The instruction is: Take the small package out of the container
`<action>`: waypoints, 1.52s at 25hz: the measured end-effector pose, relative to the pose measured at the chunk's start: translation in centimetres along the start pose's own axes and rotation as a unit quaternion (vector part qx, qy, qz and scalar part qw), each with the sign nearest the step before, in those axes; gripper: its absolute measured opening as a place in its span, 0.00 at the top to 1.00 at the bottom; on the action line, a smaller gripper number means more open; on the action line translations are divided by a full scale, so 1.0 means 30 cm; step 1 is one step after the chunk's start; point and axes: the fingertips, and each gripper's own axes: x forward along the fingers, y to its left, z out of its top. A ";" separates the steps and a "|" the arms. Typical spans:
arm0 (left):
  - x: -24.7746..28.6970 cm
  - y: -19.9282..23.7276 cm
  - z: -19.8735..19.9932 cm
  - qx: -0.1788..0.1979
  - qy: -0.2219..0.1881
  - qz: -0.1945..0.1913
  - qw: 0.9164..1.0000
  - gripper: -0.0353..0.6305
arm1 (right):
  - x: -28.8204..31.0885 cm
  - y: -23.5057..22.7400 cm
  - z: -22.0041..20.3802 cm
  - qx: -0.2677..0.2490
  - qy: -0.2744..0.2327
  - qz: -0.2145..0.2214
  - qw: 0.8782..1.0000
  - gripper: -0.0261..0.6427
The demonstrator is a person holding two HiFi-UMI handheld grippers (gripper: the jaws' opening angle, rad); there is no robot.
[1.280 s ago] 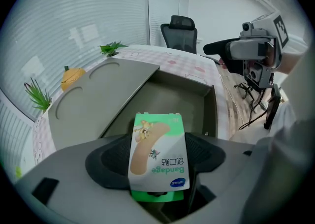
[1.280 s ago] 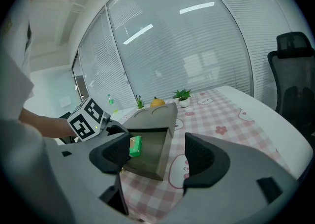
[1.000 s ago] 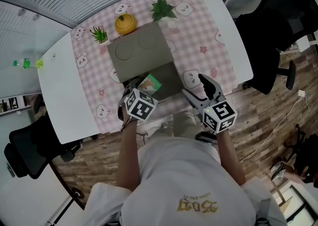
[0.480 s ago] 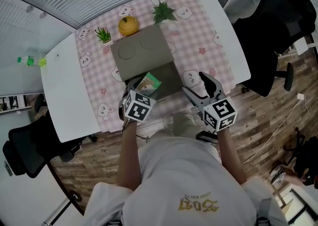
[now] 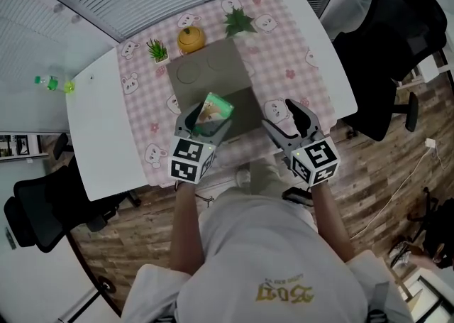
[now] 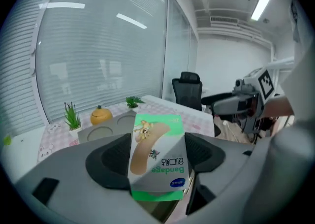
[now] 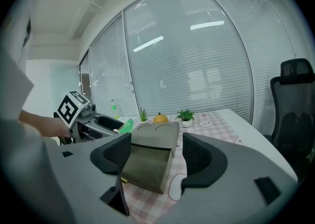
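My left hand-held gripper [image 5: 204, 126] is clamped on the small package [image 6: 158, 156], a green-and-white bandage box, with the pads pressing its two long sides. A second ago this gripper sat low at the open drawer [image 5: 242, 113] with the box down inside. Now the box rides clear above the drawer's front edge, tilted, and touches nothing but my jaws. My right hand-held gripper [image 5: 282, 124] stays just beside the drawer's right side, jaws apart and nothing between them.

Past the box, the drawer stands pulled out of the grey container [image 5: 208, 72], and the right gripper view shows nothing left in it. The container sits on the pink checked cloth [image 5: 284, 52] on the desk [image 5: 99, 137], with a yellow pot [image 5: 191, 39] and two small plants behind it.

I judge the taking-out as good as done. What remains is to carry the box aside and set it down.
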 end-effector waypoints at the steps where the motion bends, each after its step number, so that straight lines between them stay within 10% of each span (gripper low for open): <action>1: -0.016 0.000 0.029 -0.010 -0.019 -0.003 1.000 0.41 | -0.007 0.002 0.010 -0.002 -0.005 -0.003 1.000 0.47; 17: -0.287 -0.074 0.281 -0.053 -0.218 -0.032 0.974 0.41 | -0.096 0.091 0.192 -0.015 -0.090 -0.031 0.995 0.54; 30: -0.356 -0.076 0.270 -0.071 -0.258 -0.026 0.963 0.41 | -0.171 0.101 0.269 -0.063 -0.129 -0.095 0.985 0.94; 38: -0.361 -0.071 0.266 -0.074 -0.262 -0.027 0.962 0.41 | -0.179 0.105 0.280 -0.055 -0.133 -0.095 0.985 0.94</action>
